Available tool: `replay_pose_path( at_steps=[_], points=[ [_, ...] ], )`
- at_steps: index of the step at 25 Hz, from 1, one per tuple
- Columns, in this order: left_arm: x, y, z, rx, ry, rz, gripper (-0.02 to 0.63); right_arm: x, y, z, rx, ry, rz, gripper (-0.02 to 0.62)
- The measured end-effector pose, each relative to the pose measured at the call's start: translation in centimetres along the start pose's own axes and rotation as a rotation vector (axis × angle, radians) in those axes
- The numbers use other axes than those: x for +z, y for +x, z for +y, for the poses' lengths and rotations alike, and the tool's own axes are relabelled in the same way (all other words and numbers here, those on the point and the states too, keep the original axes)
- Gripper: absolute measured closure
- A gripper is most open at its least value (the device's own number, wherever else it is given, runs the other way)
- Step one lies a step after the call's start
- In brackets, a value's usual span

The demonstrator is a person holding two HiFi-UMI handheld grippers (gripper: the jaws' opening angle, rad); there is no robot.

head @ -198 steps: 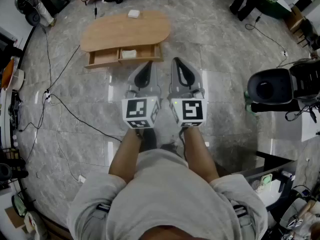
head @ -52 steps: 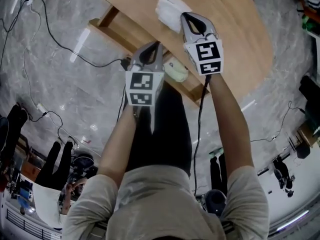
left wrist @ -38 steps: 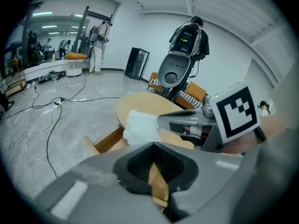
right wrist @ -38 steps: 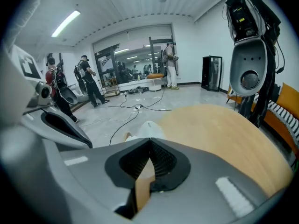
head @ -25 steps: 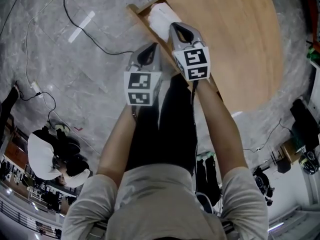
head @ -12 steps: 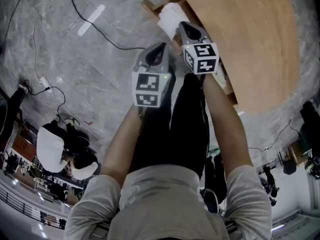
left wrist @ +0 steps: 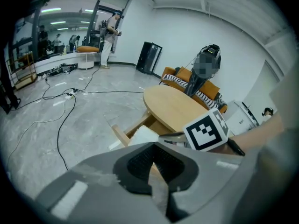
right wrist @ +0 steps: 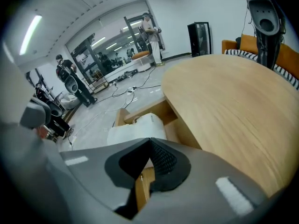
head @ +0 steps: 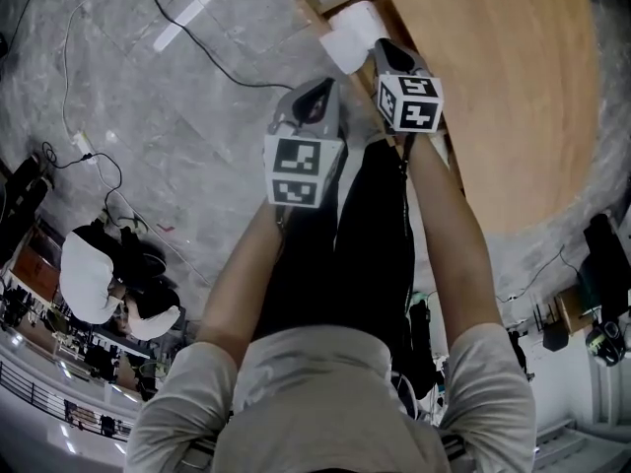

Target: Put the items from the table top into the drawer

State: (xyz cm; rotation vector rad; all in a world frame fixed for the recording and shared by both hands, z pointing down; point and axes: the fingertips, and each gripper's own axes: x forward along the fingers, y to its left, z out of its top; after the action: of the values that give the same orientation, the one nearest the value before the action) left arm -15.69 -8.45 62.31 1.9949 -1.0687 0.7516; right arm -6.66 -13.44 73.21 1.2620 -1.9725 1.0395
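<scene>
White packet point(head: 353, 37) crosswise over drawer point(head: 310, 6)

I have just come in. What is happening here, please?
A person holds a gripper in each hand beside a wooden table. The right gripper, jaws closed, seems to pinch the near edge of a white pack lying in the open drawer. The left gripper is closed and empty beside it.

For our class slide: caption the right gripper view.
Right gripper, jaws shut on a white packet, at the open drawer beneath the wooden tabletop.
</scene>
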Motion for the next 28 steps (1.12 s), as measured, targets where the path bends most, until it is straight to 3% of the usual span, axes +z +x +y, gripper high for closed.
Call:
replay_pose_path(
  at_steps=[6, 12, 14, 17, 21, 23, 25, 28],
  points=[
    [0.0, 0.1, 0.2, 0.010, -0.002, -0.004, 0.586, -0.8, 0.9, -0.6, -0.030, -0.051, 0.029, 0.588],
    [0.4, 0.0, 0.1, 0.021, -0.005, -0.010, 0.586, -1.2, 2.0, -0.9, -0.078, -0.207, 0.060, 0.579],
    [0.6, -0.3, 0.1, 0.027, -0.010, -0.017, 0.586, -1.1, 1.7, -0.5, -0.077, -0.234, 0.056, 0.548],
    [0.8, -1.0, 0.1, 0.047, -0.035, -0.031, 0.586, -0.8, 0.9, 0.8, -0.051, -0.266, 0.055, 0.451],
    [1.3, -2.7, 0.0, 0.083, -0.071, -0.057, 0.586, 0.6, -1.8, 2.7, -0.026, -0.286, 0.028, 0.451],
    [1.7, -3.8, 0.1, 0.111, -0.085, -0.076, 0.586, 1.8, -3.7, 3.9, -0.008, -0.274, 0.003, 0.491],
    [2.4, -5.1, 0.1, 0.137, -0.094, -0.097, 0.586, 3.6, -6.4, 5.4, 0.017, -0.265, -0.040, 0.588],
    [4.7, -7.8, -1.0, 0.153, -0.087, -0.141, 0.586, 7.2, -11.3, 8.0, 0.060, -0.296, -0.130, 0.589]
  ],
)
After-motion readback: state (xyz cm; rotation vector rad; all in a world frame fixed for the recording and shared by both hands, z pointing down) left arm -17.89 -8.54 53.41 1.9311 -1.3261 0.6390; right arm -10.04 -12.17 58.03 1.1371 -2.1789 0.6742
